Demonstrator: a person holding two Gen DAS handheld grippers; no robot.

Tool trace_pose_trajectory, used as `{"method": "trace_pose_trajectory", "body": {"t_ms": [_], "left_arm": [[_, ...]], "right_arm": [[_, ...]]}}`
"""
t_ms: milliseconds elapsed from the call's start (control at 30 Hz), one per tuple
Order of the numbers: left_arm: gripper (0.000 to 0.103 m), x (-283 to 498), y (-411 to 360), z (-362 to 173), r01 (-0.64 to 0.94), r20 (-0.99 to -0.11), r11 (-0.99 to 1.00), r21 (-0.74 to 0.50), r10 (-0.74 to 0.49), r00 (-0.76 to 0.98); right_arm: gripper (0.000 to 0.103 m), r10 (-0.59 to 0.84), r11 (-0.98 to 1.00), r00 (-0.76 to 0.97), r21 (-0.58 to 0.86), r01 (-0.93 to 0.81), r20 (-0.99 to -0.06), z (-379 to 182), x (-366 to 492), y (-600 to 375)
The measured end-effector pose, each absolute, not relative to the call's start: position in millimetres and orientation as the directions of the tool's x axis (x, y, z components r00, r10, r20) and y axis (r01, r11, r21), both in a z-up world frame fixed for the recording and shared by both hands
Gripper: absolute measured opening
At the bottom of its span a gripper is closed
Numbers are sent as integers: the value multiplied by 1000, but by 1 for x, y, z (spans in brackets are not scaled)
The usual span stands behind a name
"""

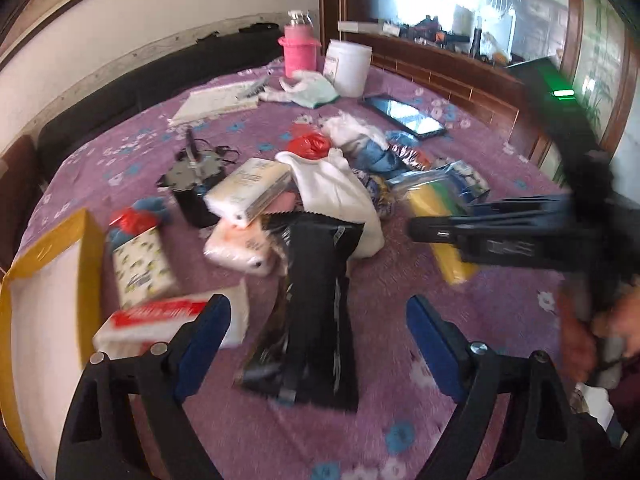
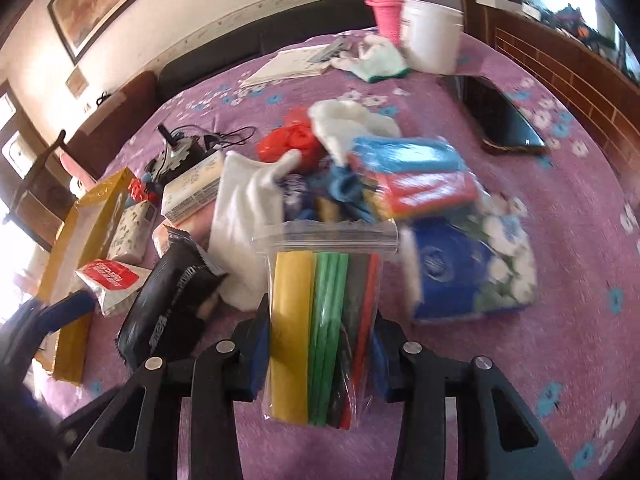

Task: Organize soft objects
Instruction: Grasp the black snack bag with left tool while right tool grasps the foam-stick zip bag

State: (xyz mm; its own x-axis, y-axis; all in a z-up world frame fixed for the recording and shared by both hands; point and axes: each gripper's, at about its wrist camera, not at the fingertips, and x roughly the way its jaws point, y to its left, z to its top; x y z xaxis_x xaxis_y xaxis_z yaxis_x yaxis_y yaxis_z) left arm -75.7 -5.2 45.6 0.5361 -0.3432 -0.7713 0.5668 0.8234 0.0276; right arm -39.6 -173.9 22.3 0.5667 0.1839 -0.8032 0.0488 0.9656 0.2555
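In the left wrist view my left gripper (image 1: 318, 304) stands open, a jaw on each side of a black foil pouch (image 1: 312, 292) lying on the purple cloth; neither pad touches it. My right gripper (image 2: 322, 324) is shut on a clear zip bag (image 2: 320, 320) holding yellow, green, black and red strips. From the left wrist view the right gripper (image 1: 420, 227) reaches in from the right over that bag. Soft things lie heaped behind: a white cloth (image 2: 244, 216), a red plastic bag (image 2: 288, 140), tissue packs (image 1: 248, 190) and a blue flowered pack (image 2: 456, 272).
A yellow cardboard box (image 1: 86, 240) stands open at the left edge, with a red-and-white pack (image 1: 168, 316) and a patterned pack (image 1: 140, 264) beside it. A black device with cables (image 1: 192, 176), a tablet (image 1: 404, 114), a pink flask (image 1: 300, 50) and a white tub (image 1: 348, 66) sit farther back.
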Motion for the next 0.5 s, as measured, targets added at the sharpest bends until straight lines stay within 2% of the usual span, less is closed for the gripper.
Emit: {"method": "trace_pose_trajectory", "body": {"t_ms": [167, 200, 267, 333, 500], "left_arm": [[88, -57, -20, 26, 559, -818, 829, 19, -308, 486], [84, -56, -22, 23, 555, -827, 832, 15, -302, 474], [36, -57, -20, 18, 550, -843, 835, -24, -313, 438], [32, -60, -8, 25, 532, -828, 842, -92, -361, 429], [32, -84, 39, 58, 486, -757, 836, -255, -486, 438]], "right_arm": [[44, 187, 962, 586, 267, 52, -789, 30, -51, -184], [44, 191, 961, 589, 271, 50, -785, 32, -52, -184], [44, 200, 960, 598, 277, 40, -776, 37, -56, -183], [44, 212, 959, 604, 284, 25, -768, 41, -58, -180], [44, 260, 955, 623, 292, -52, -738, 63, -65, -154]]}}
